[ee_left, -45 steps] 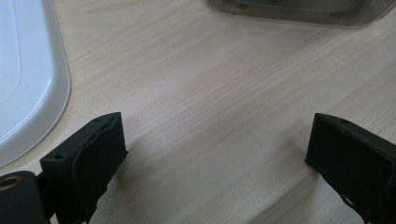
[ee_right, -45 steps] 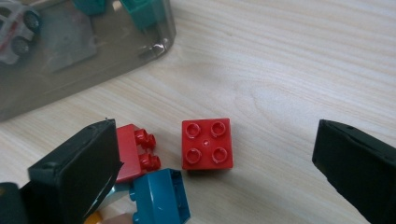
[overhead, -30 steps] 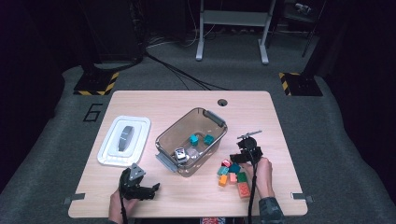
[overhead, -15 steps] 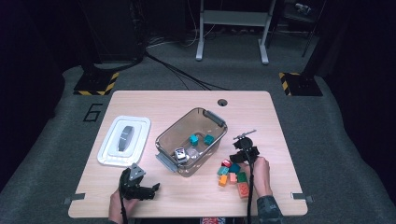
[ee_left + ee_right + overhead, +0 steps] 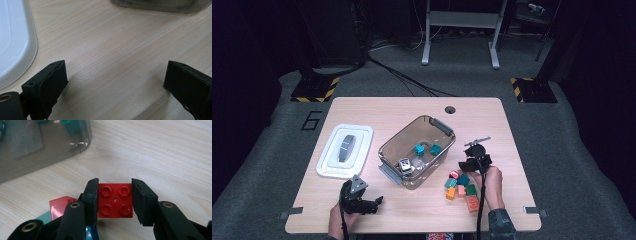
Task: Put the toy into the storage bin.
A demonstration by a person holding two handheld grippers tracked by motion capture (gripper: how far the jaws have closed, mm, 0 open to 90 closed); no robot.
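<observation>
In the right gripper view my right gripper is shut on a red four-stud brick that lies on the wooden table. Its jaws have just been closing, and both pads now press on the brick's sides. From the high view that gripper stands at the far edge of a pile of coloured bricks, just right of a clear plastic bin. Two teal bricks lie in the bin. My left gripper rests near the table's front left, open, with bare wood between its jaws.
A white lid lies left of the bin, and its edge is close to my left gripper. A pink brick and a teal one lie beside the right gripper's left jaw. A round hole is at the table's far edge.
The right hand has edged slightly toward the brick pile. The left gripper has kept still.
</observation>
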